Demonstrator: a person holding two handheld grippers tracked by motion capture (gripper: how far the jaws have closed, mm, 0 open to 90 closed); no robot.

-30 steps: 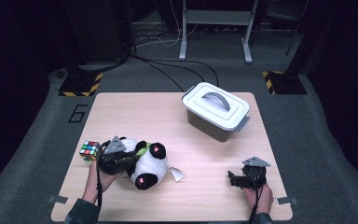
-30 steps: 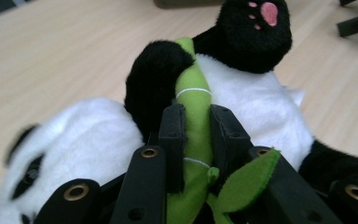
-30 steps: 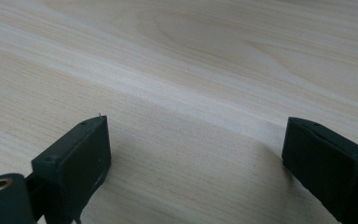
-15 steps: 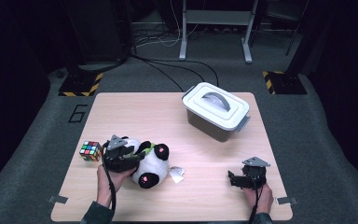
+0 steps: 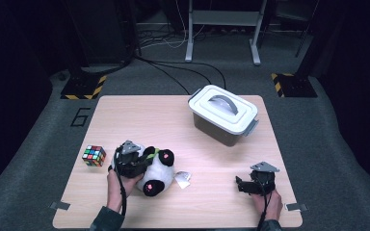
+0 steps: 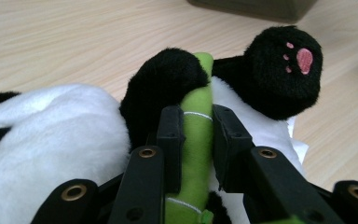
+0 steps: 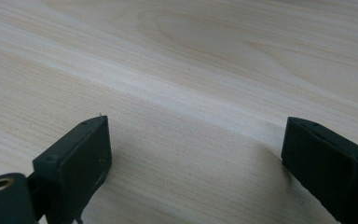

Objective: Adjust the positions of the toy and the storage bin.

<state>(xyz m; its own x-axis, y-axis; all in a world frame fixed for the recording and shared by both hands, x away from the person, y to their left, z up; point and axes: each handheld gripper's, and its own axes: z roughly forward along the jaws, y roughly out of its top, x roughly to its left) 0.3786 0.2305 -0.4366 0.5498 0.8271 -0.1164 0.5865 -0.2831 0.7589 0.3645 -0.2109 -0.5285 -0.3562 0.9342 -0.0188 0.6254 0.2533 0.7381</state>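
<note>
Left gripper (image 6: pixel 196 126) — farther onto panda (image 5: pixel 155 168)

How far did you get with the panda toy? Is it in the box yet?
Not yet. The left gripper has its fingers shut on the panda's green bamboo stick, but the panda lies on the table. The box has its lid on. The right gripper waits open.

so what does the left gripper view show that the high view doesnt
Left gripper view: the left tool clamps the green bamboo stick on the panda's chest, and the pink paw pad is clear.

High view: the rubik's cube, the lidded white bin, the right tool apart on the table, and both hands.

Both: the plush panda, its white tag and the wooden tabletop.
</note>
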